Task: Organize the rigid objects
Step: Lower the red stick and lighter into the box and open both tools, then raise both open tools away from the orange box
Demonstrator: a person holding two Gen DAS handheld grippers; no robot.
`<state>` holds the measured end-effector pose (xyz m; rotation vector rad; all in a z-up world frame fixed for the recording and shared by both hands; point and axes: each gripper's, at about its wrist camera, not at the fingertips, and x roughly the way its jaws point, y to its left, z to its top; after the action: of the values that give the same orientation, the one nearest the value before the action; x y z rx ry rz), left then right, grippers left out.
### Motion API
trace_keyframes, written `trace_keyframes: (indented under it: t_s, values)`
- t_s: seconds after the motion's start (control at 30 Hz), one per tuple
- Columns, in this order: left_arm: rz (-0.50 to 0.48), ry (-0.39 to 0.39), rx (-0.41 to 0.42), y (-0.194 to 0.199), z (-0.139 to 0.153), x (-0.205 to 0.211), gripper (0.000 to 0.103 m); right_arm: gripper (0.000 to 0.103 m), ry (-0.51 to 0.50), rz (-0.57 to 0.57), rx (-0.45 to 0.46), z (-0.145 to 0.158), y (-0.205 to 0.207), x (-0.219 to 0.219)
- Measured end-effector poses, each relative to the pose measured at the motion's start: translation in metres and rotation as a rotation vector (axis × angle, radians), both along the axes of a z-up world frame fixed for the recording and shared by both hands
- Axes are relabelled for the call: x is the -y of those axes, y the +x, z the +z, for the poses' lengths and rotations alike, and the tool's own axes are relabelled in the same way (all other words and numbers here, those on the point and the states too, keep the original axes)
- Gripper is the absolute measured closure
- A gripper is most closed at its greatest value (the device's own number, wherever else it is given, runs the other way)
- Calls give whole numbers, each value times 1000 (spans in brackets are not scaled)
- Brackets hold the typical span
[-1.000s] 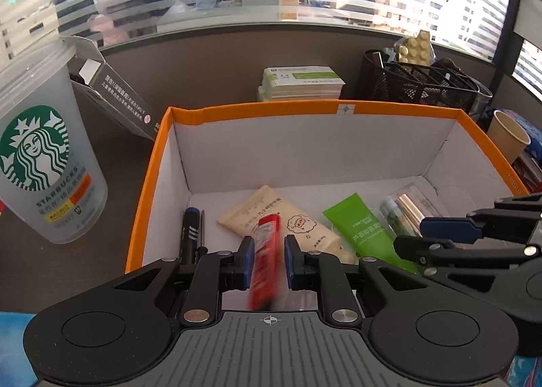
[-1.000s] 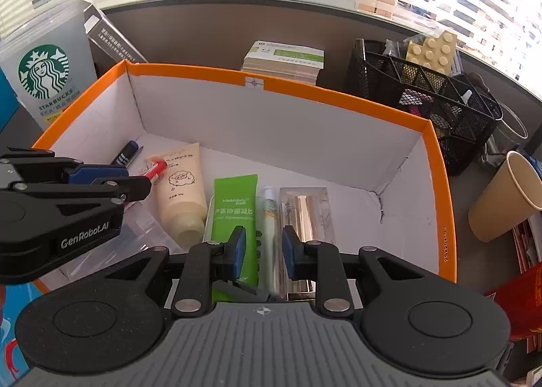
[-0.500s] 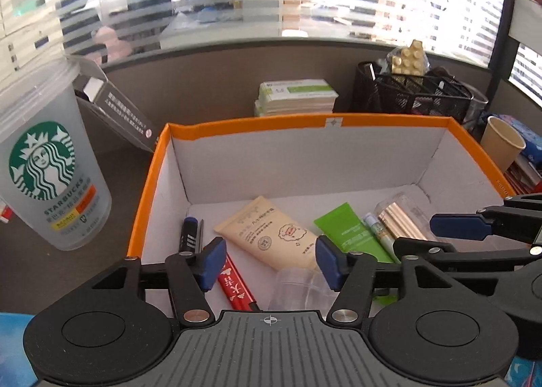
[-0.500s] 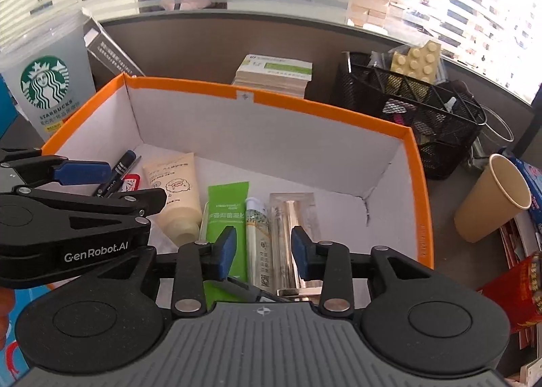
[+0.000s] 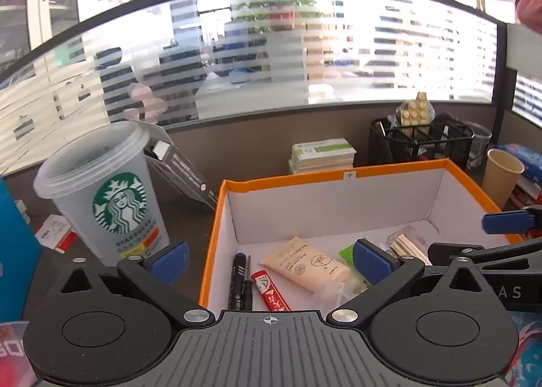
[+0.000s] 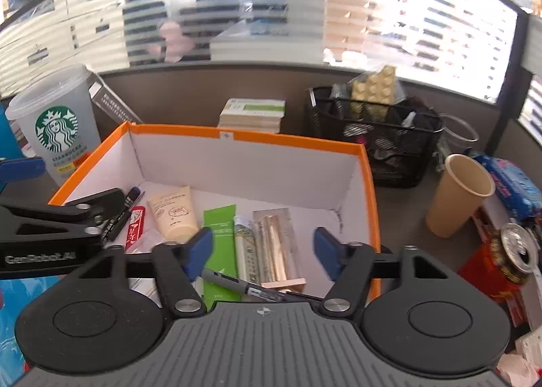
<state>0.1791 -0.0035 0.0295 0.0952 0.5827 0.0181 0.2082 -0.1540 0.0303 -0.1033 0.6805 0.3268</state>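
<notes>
1. Your left gripper (image 5: 269, 260) has just been opening and its jaws now stand spread wide with nothing pressed between the pads; it hangs over the near left corner of the orange box (image 5: 338, 175).
2. Your right gripper (image 6: 262, 248) has also just been opening; its jaws stand apart above the near right part of the box, and no pad touches anything.
3. On the box floor, from left to right, you have a black pen (image 5: 238, 277), a red stick (image 5: 269, 290), a cream tube (image 5: 305, 263), a green tube (image 6: 220, 238), a slim pale tube (image 6: 247, 251) and a clear case with a gold item (image 6: 276, 241), all lying flat side by side.
4. A grey pen (image 6: 237, 283) lies crosswise at the near edge, below your right gripper; whether it rests on the tubes is hard to tell.
5. Outside the box, a Starbucks cup (image 5: 108, 197) stands to its left and a paper cup (image 6: 457, 194) to its right.
</notes>
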Motion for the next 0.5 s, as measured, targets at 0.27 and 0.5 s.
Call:
trace_keyframes:
  t_s: [0.27,0.5]
  values:
    - [11,-32,38,-29,10,-7,0,2,42,-12,71,16,-36,8]
    - [20,-50,71,-59,15,-13,0,0,41,5,139,27,-76,2]
